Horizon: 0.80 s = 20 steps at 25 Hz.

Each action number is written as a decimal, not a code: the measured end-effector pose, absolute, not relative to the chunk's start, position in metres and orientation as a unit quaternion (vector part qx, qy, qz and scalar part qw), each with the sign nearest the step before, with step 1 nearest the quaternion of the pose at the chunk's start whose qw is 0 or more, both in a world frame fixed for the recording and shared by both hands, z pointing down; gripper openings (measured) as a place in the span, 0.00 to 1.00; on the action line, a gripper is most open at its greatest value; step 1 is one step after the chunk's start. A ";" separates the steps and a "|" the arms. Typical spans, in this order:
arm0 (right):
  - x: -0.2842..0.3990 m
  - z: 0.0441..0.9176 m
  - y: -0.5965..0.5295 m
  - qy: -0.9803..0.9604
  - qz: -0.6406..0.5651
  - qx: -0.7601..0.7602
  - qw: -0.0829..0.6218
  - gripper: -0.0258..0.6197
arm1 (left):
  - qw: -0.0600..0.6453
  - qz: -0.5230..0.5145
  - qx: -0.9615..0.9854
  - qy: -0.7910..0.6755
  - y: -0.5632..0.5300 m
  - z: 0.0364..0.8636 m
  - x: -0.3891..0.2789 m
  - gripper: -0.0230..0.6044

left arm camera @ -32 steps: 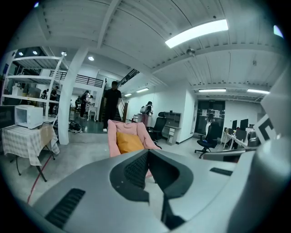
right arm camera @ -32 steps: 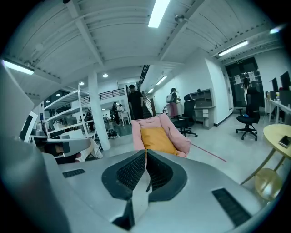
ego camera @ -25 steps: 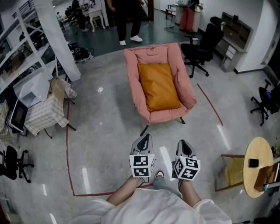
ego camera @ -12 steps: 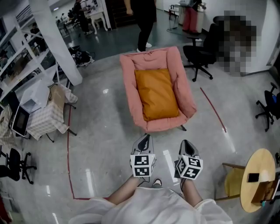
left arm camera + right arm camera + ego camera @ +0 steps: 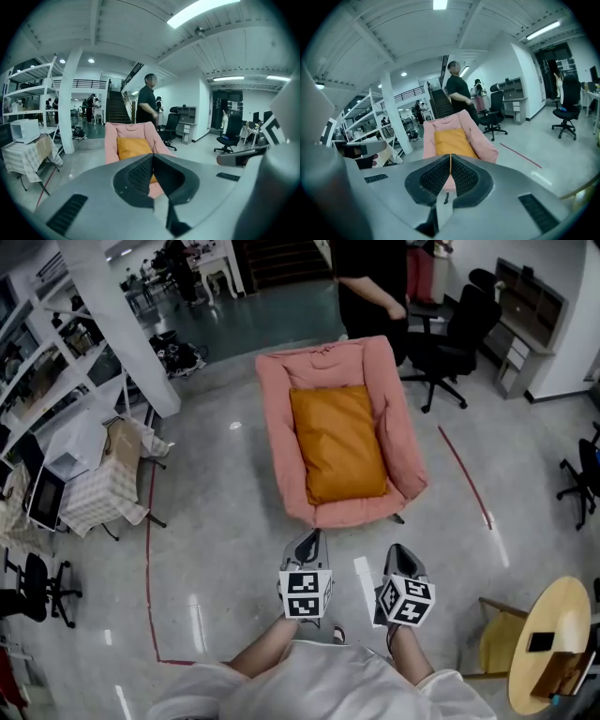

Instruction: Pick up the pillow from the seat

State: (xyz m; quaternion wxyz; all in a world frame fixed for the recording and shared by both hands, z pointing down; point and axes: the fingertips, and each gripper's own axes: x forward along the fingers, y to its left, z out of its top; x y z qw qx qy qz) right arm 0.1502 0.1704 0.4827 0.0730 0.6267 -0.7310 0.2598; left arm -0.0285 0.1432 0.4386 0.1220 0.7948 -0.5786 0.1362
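An orange pillow (image 5: 337, 440) lies flat on the seat of a pink padded lounge chair (image 5: 398, 432) in the middle of the floor. The same pillow (image 5: 131, 146) (image 5: 452, 141) shows straight ahead in both gripper views. My left gripper (image 5: 312, 538) and right gripper (image 5: 397, 551) hover side by side in front of the chair's near edge, well short of the pillow. Both have their jaws shut, with nothing between them.
A person in black (image 5: 370, 287) stands just behind the chair. Black office chairs (image 5: 448, 343) are at the back right. A white pillar (image 5: 122, 329) and a cloth-covered table (image 5: 89, 488) are on the left. A round wooden table (image 5: 553, 634) sits at the lower right. Red tape (image 5: 148, 549) lines the floor.
The chair and pillow have drawn nearer and sit larger in the head view. The person in black has walked from behind the chair's left to its right.
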 end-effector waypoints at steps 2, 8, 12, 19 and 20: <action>0.151 0.488 0.159 -0.730 0.265 0.625 0.077 0.09 | 0.128 0.139 0.793 -0.579 0.131 0.445 -0.027 0.03; 0.157 0.496 0.110 -0.729 0.263 0.626 0.088 0.09 | 0.138 0.128 0.790 -0.584 0.076 0.455 -0.025 0.03; 0.164 0.491 0.063 -0.733 0.250 0.625 0.095 0.09 | 0.148 0.115 0.786 -0.589 0.023 0.460 -0.023 0.03; 0.161 0.477 -0.037 -0.742 0.236 0.619 0.106 0.09 | 0.151 0.110 0.788 -0.587 -0.073 0.454 -0.021 0.03; 0.159 0.477 -0.051 -0.743 0.236 0.617 0.107 0.09 | 0.153 0.111 0.787 -0.587 -0.086 0.455 -0.023 0.03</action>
